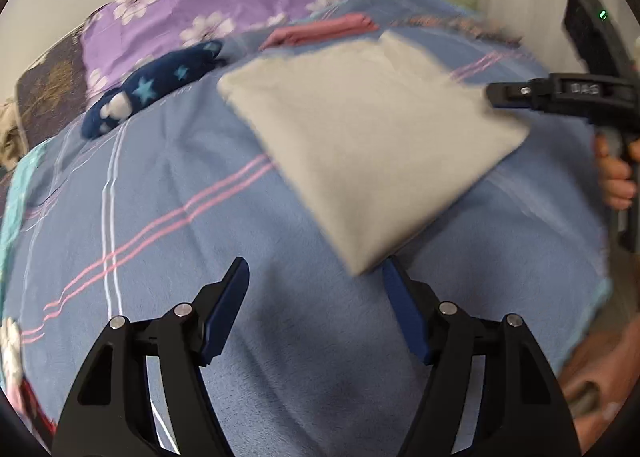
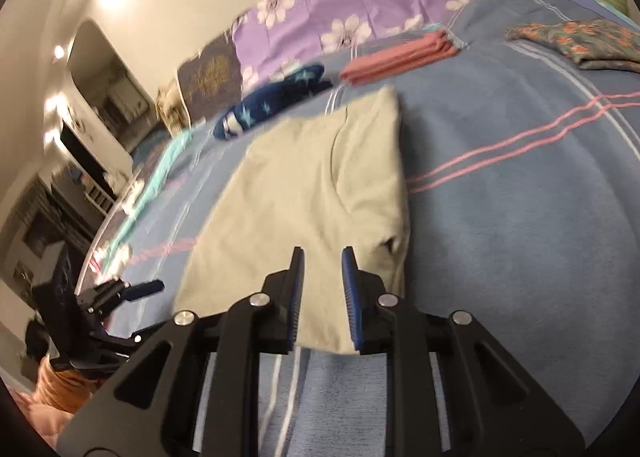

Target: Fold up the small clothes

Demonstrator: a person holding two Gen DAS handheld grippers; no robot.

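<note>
Blue striped bed (image 1: 168, 193) under both claws. Folded cream cloth (image 1: 360, 145) flat on it, ahead of left claw (image 1: 316, 277), near corner just beside its right finger. Left claw wide apart, empty. Right claw (image 2: 323, 253) slightly apart over cloth's near edge, clamping nothing. Pink stack (image 2: 400, 57), navy star garment (image 2: 272, 105) well beyond
</note>
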